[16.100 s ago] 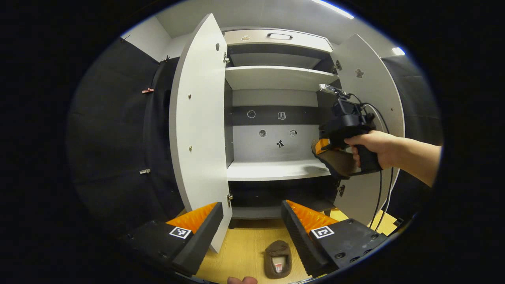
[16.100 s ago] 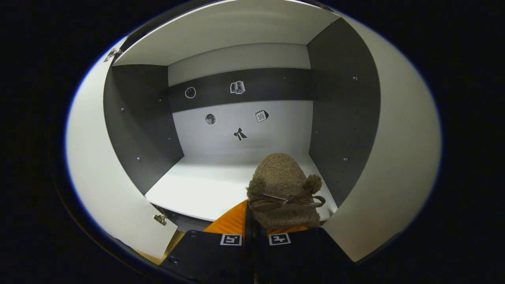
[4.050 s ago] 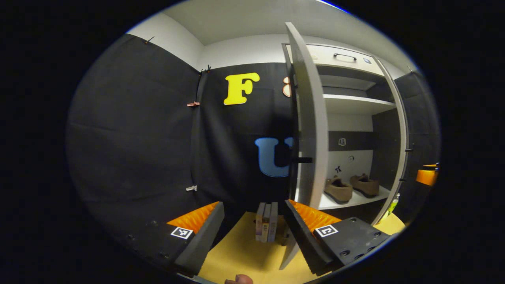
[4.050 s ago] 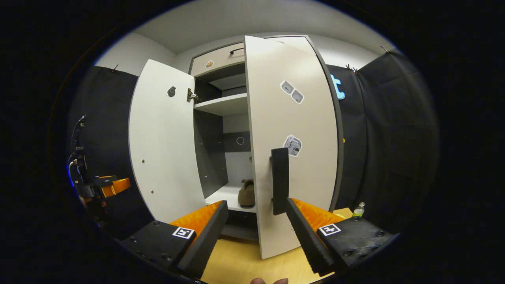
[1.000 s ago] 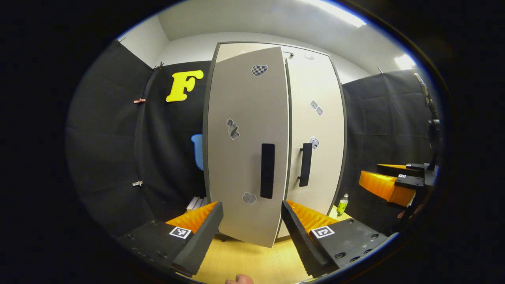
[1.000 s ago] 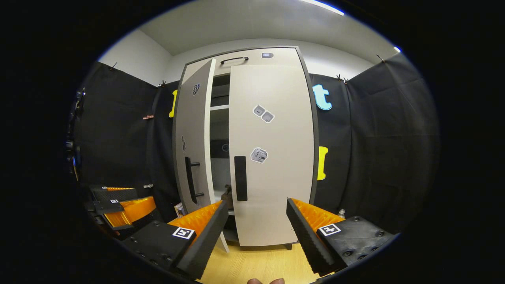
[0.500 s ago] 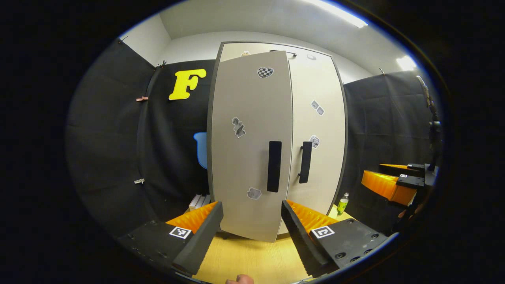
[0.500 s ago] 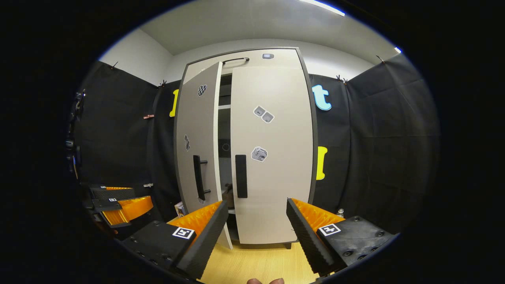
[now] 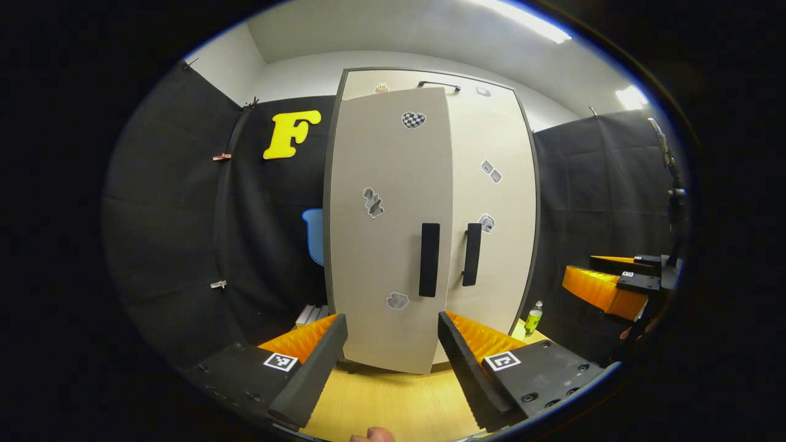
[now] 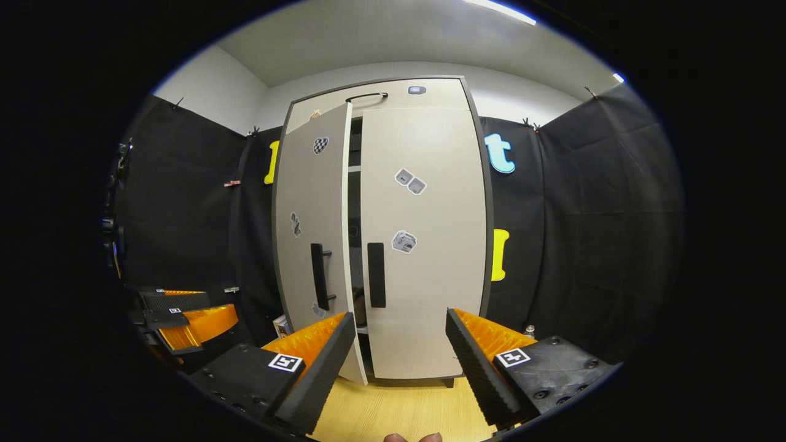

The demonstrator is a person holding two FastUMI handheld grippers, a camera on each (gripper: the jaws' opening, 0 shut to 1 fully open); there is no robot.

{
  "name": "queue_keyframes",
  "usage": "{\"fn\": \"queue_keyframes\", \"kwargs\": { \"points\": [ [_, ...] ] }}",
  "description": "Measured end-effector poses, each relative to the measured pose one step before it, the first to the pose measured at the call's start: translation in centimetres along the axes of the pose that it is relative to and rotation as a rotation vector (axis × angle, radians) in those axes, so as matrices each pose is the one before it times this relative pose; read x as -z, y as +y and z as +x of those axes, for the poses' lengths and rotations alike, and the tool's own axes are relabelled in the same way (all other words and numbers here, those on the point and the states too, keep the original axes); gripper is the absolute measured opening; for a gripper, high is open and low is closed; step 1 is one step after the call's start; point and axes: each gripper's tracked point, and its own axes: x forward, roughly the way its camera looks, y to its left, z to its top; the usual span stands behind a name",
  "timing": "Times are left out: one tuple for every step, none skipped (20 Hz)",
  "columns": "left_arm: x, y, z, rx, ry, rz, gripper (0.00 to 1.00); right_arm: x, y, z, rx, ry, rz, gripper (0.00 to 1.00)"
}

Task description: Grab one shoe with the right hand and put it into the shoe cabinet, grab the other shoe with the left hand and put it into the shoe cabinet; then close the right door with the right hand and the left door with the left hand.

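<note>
Standing ajar, left door (image 10: pixel 310 245) hides most cabinet interior

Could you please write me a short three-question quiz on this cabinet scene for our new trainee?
1. True or false: the left door is fully shut against the shoe cabinet.
2. Which door lies flush with the cabinet front? A) left door B) right door C) neither
3. Fill in: the left gripper and right gripper both have their jaws ____.

Key
1. False: in the right gripper view a dark gap shows between the left door's free edge and the right door.
2. B
3. open, with nothing between the fingers.
</note>
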Motion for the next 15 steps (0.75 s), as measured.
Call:
{"fn": "queue_keyframes", "kwargs": {
  "points": [
    [-0.077,-0.021,-0.126,-0.00014,-0.00074,0.00054,0.95,0.034,0.010,-0.023,0.00019,-0.00061,-0.00160,0.98],
    [0.035,-0.085,-0.081,0.00341,-0.00037,-0.00138,0.95,-0.002,0.011,-0.033,-0.00007,0.00002,-0.00149,0.98],
    [-0.070,-0.077,-0.052,0.00236,-0.00068,-0.00262,0.94,0.061,-0.009,-0.042,0.00184,0.00082,0.00017,0.98],
    [0.046,0.000,-0.003,0.00077,-0.00117,-0.00136,0.94,0.077,-0.044,0.019,0.00055,0.00190,0.00188,0.98],
    [-0.057,0.023,-0.052,-0.00189,-0.00176,0.00169,0.95,0.011,-0.009,-0.012,0.00086,0.00023,0.00157,0.98],
    [-0.012,0.067,0.058,-0.00369,0.00006,0.00268,0.94,-0.031,-0.050,0.010,0.00195,0.00018,-0.00029,0.98],
    [-0.066,0.115,-0.023,-0.00533,-0.00153,0.00276,0.95,0.024,-0.042,-0.003,0.00118,-0.00051,-0.00133,0.98],
    [-0.038,0.086,0.028,-0.00403,-0.00378,0.00008,0.92,0.008,-0.062,-0.023,0.00161,0.00076,-0.00100,0.98],
    [-0.079,-0.069,0.043,0.00025,-0.00196,-0.00301,0.92,0.088,0.026,0.050,0.00048,0.00109,-0.00109,0.98],
    [-0.037,0.039,0.065,0.00002,-0.00298,-0.00330,0.95,0.014,-0.035,0.015,0.00214,0.00082,-0.00051,0.98],
    [-0.133,0.076,0.004,-0.00353,-0.00226,-0.00151,0.95,0.047,-0.040,0.032,0.00107,0.00173,-0.00014,0.98],
    [-0.119,0.107,0.144,-0.00452,-0.00205,-0.00079,0.95,0.060,0.006,0.006,0.00073,0.00145,0.00038,0.98],
    [-0.044,0.054,0.002,-0.00239,-0.00268,0.00076,0.94,0.020,-0.014,0.011,0.00072,0.00163,-0.00057,0.98],
    [-0.012,0.031,0.010,-0.00234,-0.00107,0.00190,0.95,0.005,0.012,0.007,0.00022,-0.00028,-0.00042,0.98],
    [-0.062,-0.009,-0.003,0.00015,-0.00179,0.00211,0.95,0.012,-0.029,0.058,-0.00001,0.00120,-0.00040,0.98]
  ]
}}
